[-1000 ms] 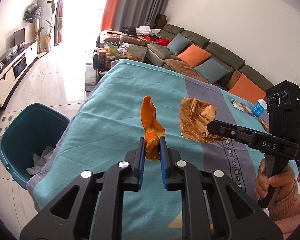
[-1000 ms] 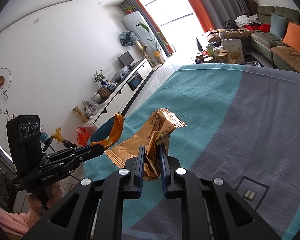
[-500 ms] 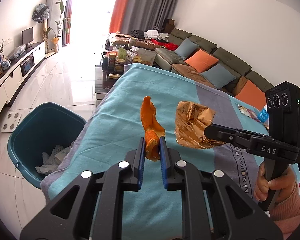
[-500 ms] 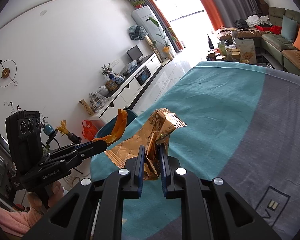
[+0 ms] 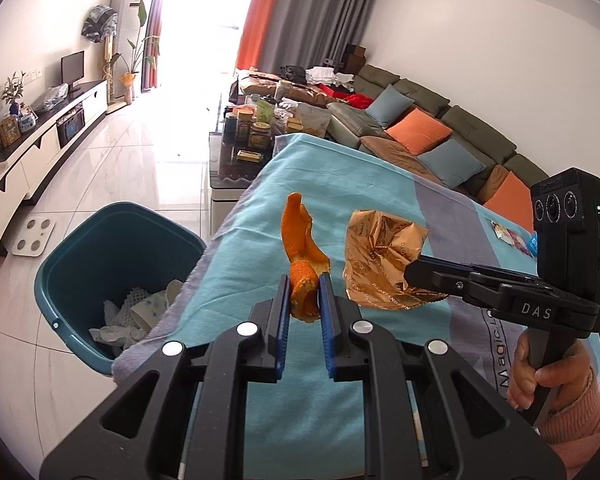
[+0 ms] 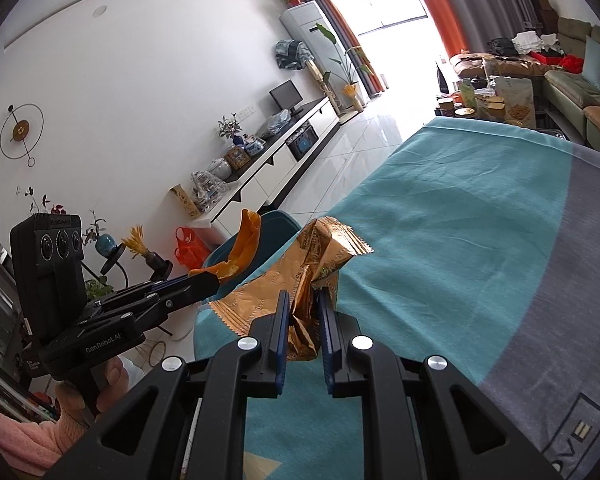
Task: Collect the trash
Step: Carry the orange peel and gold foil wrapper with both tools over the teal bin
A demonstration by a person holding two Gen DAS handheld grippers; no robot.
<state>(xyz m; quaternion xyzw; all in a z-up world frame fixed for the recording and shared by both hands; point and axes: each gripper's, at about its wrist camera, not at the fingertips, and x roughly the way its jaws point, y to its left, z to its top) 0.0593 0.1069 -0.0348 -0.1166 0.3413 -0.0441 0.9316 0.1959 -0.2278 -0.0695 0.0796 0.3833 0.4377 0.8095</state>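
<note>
Bin [image 5: 80,248] looms nearer; left tongs [image 5: 304,300] pinch orange peel [image 5: 300,240] pointing upward.

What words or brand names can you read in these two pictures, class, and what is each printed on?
"DAS": on the right gripper body, which holds the gold wrapper.
"GenRobot.AI": on the left gripper body, which holds the orange peel.
"Magic.L…": partly cut off, on the cloth.
"…VE": partial letters on the cloth, in the right wrist view.
Wrapper print, the camera tops and the far packets: too small to read.

Wrist views forward along tongs, sharing table [image 5: 340,168]
</note>
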